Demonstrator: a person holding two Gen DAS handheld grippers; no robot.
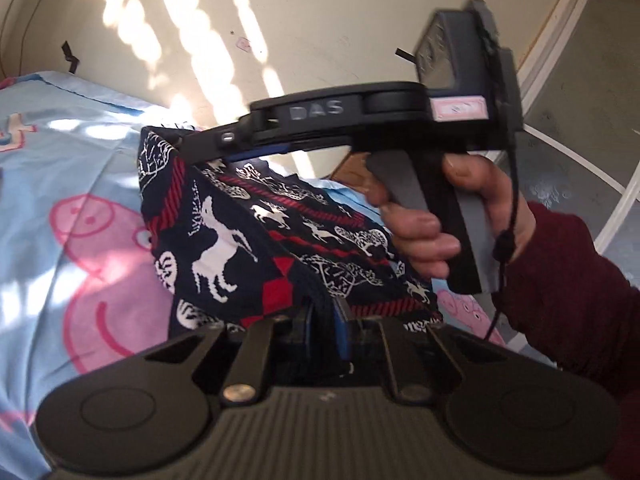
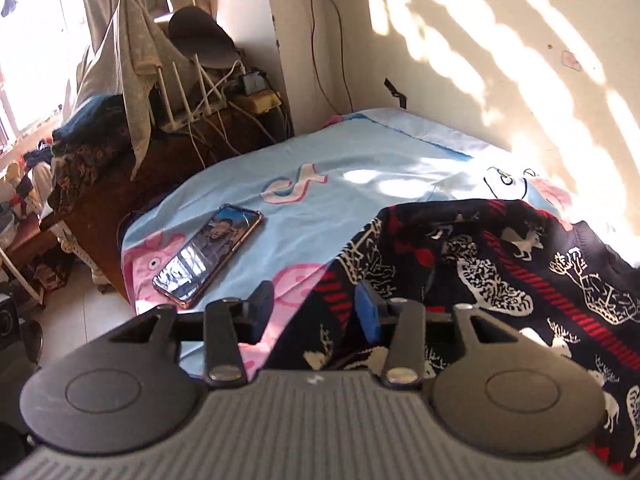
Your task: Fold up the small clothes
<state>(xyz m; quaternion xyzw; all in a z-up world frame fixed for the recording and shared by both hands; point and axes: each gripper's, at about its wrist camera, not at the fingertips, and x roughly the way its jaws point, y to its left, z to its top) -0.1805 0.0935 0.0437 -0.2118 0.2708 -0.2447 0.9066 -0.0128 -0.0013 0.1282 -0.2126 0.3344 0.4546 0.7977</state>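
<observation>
- Your left tongs (image 1: 320,316) are closed to a narrow gap on a fold of the dark navy knitted garment with white deer, white trees and red stripes (image 1: 248,232); the cloth goes in between the two fingers, and the blue pad (image 1: 340,328) presses on it.
- In the left wrist view, your right tongs (image 1: 180,144) come from the right side and hold an upper corner of the same garment, lifted above the bed.
- Your right hand (image 1: 432,220), in a dark red sleeve (image 1: 580,300), grips the grey trigger handle of that tool.
- In the right wrist view, the right tongs (image 2: 316,312) look rather wide, with one dark finger (image 2: 262,300) over the sheet and the blue-padded finger (image 2: 368,316) against the garment (image 2: 500,272); so I cannot tell for sure if they are clamped.
- The garment is partly raised between both tools, and its lower part lies on the light blue bed sheet with pink cartoon pigs (image 2: 320,184).
- A smartphone with a lit screen (image 2: 208,254) lies flat on the sheet, left of the garment and apart from it.
- A white router with upright antennas (image 2: 188,92) stands on the dark brown side cabinet (image 2: 132,184) beside the bed.
</observation>
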